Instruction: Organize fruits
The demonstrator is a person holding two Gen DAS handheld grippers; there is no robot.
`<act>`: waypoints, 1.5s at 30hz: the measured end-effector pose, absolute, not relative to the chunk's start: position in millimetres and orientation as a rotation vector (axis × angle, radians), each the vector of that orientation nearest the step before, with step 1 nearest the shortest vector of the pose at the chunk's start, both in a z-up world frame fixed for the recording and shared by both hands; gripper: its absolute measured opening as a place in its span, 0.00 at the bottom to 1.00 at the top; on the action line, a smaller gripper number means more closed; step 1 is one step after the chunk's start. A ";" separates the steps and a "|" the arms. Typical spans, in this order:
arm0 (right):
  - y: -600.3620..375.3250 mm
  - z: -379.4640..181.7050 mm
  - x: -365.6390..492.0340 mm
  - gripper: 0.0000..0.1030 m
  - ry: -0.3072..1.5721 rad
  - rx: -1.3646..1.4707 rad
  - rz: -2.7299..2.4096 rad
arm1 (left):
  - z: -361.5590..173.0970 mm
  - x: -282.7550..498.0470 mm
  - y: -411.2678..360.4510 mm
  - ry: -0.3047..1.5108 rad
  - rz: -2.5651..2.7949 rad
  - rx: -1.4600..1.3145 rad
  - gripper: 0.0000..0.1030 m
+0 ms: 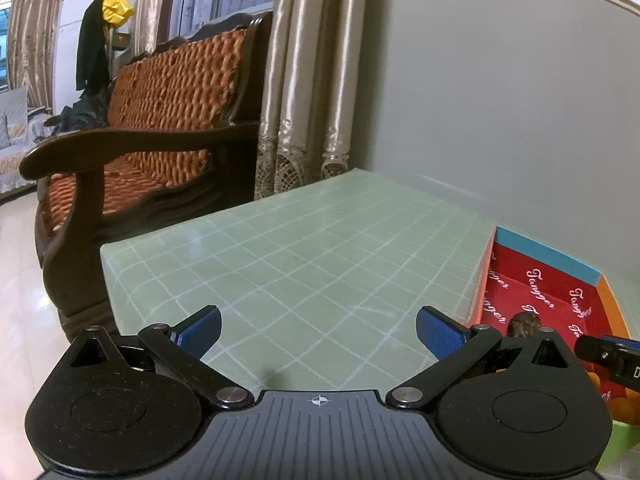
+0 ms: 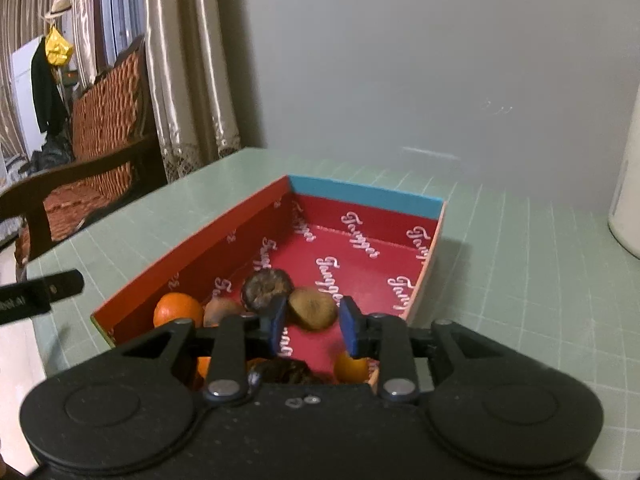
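Note:
A red box [image 2: 224, 240] with a blue end wall lies on the green grid mat [image 2: 520, 280]. It holds several fruits: an orange mandarin [image 2: 178, 310], a dark wrinkled fruit [image 2: 266, 288], a brown fruit [image 2: 312, 308] and more under my hand. My right gripper [image 2: 314, 326] hovers over the box's near end, its blue pads a small gap apart. The brown fruit lies just past the tips, and the pads do not press on it. My left gripper [image 1: 319, 334] stands wide open and empty over the mat, left of the box [image 1: 540, 280].
A dark wooden sofa [image 1: 160, 120] with orange cushions stands past the table's left edge, with curtains [image 1: 312, 80] behind it. A grey wall [image 2: 400, 80] borders the far side of the mat. A white container [image 2: 626, 200] stands at the right.

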State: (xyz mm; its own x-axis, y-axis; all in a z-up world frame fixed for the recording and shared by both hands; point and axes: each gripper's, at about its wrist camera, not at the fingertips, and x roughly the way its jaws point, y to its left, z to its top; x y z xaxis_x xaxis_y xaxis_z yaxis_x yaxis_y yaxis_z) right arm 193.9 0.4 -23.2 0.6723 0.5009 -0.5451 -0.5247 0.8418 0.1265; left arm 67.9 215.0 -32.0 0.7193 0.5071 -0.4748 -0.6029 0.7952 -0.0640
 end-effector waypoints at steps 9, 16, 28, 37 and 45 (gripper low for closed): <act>-16.3 -8.7 170.6 0.75 0.536 0.002 0.536 | -30.8 68.5 204.5 0.448 0.598 -0.187 1.00; -50.7 4.6 141.0 0.86 0.507 0.034 0.438 | -24.8 69.0 178.1 0.460 0.513 -0.138 1.00; -98.0 18.9 83.9 1.00 0.497 0.029 0.276 | 8.7 30.7 102.3 0.485 0.405 -0.066 1.00; -110.6 24.6 52.4 1.00 0.477 0.032 0.225 | 23.7 2.5 79.9 0.476 0.353 -0.057 1.00; -109.1 34.5 32.0 1.00 0.447 0.016 0.223 | 31.4 -11.0 76.2 0.452 0.348 -0.054 1.00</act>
